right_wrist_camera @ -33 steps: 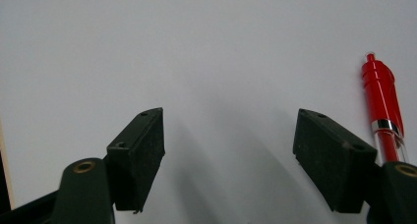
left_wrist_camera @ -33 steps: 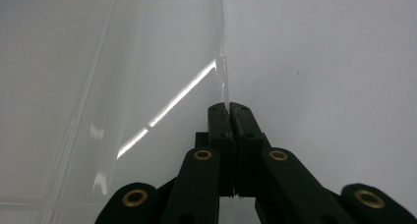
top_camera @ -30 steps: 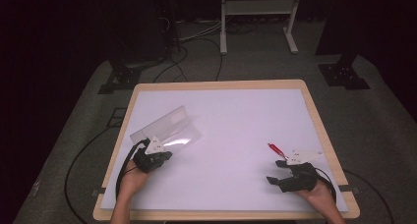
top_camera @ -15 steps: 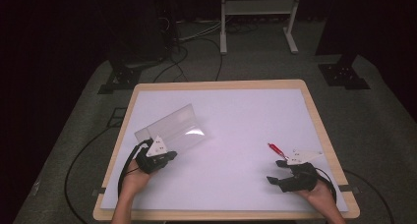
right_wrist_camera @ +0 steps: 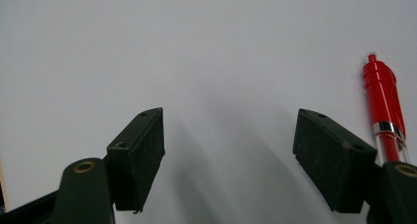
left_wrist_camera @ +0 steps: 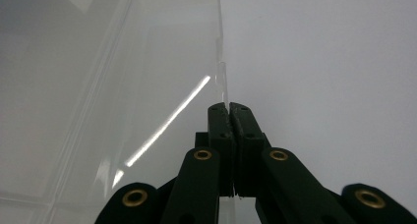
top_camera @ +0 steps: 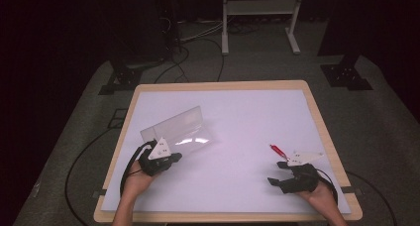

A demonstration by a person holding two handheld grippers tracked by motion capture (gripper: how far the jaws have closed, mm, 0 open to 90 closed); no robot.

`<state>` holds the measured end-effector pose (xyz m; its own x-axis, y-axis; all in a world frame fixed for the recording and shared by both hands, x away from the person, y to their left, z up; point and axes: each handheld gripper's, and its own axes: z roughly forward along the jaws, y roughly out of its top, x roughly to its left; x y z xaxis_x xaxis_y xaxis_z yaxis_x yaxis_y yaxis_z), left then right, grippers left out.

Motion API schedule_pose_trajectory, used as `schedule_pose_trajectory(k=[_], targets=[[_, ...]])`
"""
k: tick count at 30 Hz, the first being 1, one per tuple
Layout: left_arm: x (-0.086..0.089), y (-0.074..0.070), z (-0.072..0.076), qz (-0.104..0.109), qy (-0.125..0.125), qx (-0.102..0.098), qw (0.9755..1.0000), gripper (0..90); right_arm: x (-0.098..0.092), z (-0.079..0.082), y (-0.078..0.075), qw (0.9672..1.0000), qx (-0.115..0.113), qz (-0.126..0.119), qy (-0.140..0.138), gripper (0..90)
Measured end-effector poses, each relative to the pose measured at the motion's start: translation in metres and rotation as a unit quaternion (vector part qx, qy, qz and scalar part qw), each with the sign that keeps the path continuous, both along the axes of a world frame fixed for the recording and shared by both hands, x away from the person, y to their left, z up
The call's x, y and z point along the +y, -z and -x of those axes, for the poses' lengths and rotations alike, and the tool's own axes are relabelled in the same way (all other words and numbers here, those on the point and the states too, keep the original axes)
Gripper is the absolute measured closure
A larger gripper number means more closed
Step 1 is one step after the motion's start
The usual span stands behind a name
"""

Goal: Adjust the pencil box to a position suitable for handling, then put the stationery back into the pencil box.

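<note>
A clear plastic folder (top_camera: 181,131) lay on the left of the white desk (top_camera: 237,112), one leaf propped up. The left tool (left_wrist_camera: 230,108) was clenched on its thin edge; it looked light, slick and bendy, probably best pinched near a corner. The right tool (right_wrist_camera: 228,150) gaped, released, just beside a red pen (right_wrist_camera: 386,106) lying on the desk.
</note>
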<state>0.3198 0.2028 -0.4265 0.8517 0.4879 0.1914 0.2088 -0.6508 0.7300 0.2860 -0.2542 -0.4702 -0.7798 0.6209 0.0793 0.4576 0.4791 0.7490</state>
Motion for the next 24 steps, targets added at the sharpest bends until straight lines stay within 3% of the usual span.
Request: schedule_pose_trajectory(k=[24], targets=[[-0.016,-0.006,0.008,0.014,0.039,-0.001,0.9992,89.1,-0.011,-0.001,-0.005,0.9998,-0.011,-0.004,0.016,26.8]])
